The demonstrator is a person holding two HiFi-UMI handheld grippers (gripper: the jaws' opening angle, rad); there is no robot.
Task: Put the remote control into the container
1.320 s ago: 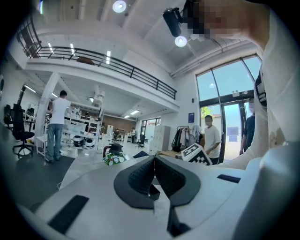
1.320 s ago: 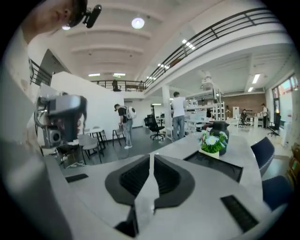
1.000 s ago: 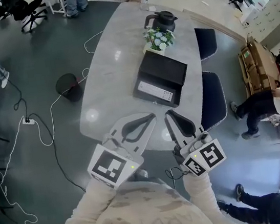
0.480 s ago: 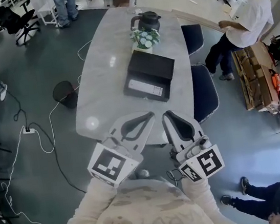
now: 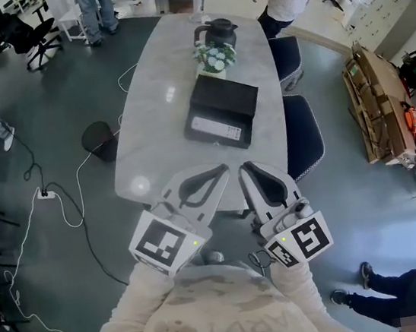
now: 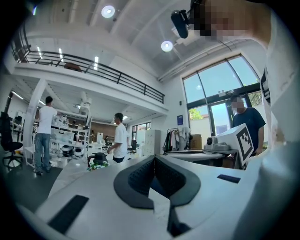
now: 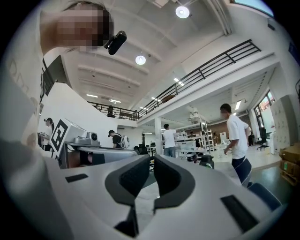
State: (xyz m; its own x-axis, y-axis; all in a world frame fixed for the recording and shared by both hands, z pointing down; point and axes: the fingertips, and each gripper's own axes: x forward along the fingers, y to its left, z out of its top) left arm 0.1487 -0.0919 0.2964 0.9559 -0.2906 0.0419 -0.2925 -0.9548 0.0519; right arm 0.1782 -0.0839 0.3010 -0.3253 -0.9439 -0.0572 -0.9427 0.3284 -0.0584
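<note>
Pale grey stone-look table (image 5: 159,91) runs long and narrow away from the person, with a black container (image 5: 225,99) lying near its middle. The remote control (image 5: 218,128), a pale, long strip, lies along the container's near side. From here I can't tell whether it sits inside that near half or on the table just in front of it.

Beyond the container are a small pot of white flowers (image 5: 214,58) and then a black jug (image 5: 216,31). Two dark chairs (image 5: 301,137) are tucked in along the table's right edge.

Both grippers are held out level over the near end of the table, well short of the container. The left gripper (image 5: 223,171) has its dark pads pressed together at the tips with nothing between them. The right gripper (image 5: 245,168), just beside it, is closed up too and holds nothing.
</note>
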